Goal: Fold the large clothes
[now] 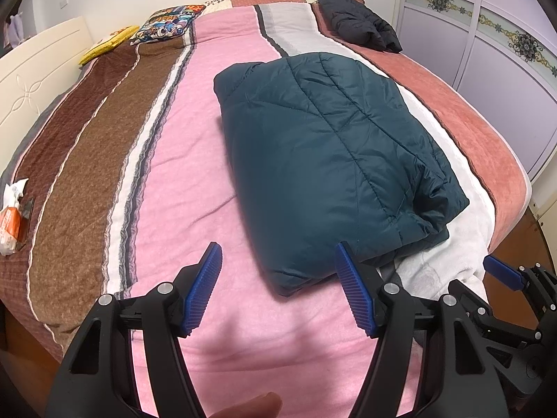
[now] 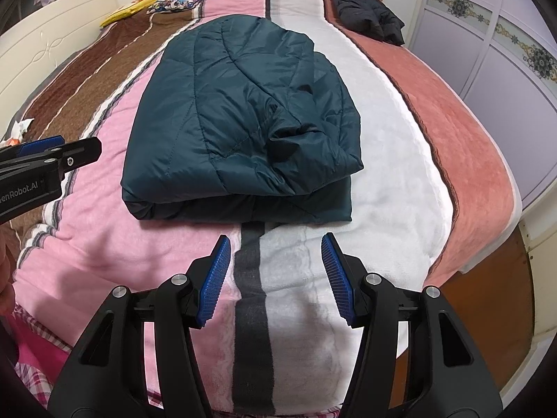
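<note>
The teal jacket [image 2: 240,118] lay folded on the bed [image 2: 452,111], near its front edge, its long axis running from that edge toward the far edge. Both claws pointed steeply down over the front edge, apart from it. The left claw [image 1: 278,287] stood wide open and empty; the right claw [image 2: 275,278] was also open, holding nothing.

bed: striped blanket [image 1: 195,160] | head end: cartoon pillow [image 1: 167,22], yellow item [image 1: 109,43] | left edge: tissue pack [image 1: 10,223] | right: lilac wardrobe [image 1: 487,52]
</note>
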Demonstrator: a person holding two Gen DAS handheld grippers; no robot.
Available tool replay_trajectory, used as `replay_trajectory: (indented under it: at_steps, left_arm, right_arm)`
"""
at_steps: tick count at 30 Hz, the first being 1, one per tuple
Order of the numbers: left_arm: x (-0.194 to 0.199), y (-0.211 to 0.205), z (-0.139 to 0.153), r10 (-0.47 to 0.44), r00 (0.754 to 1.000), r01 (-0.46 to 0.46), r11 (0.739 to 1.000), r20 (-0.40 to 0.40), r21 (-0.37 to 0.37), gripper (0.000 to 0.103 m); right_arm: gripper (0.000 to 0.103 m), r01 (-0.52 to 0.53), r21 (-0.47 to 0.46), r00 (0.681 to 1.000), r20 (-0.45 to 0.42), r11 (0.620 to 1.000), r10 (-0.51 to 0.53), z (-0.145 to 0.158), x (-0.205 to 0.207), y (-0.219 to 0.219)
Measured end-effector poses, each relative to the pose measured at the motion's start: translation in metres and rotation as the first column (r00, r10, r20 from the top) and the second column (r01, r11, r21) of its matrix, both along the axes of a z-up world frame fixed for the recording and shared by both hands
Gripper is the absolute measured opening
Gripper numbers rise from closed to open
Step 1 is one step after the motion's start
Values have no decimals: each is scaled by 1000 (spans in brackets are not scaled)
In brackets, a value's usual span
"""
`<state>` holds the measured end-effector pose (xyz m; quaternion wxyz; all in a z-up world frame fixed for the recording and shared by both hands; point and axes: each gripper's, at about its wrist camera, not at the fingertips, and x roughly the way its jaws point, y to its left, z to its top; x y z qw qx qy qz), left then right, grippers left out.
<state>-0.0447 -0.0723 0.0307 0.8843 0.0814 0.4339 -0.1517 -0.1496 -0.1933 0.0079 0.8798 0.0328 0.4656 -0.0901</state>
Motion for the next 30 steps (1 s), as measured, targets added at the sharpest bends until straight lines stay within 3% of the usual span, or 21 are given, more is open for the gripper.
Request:
replay_trajectory:
  at_steps: [30]
  left_arm:
    - [0,2,0,1,1000,-1,1000,-4,1,65]
  right_arm:
    - [55,-6,-2,1000,-6,1000,6,-1,1,2]
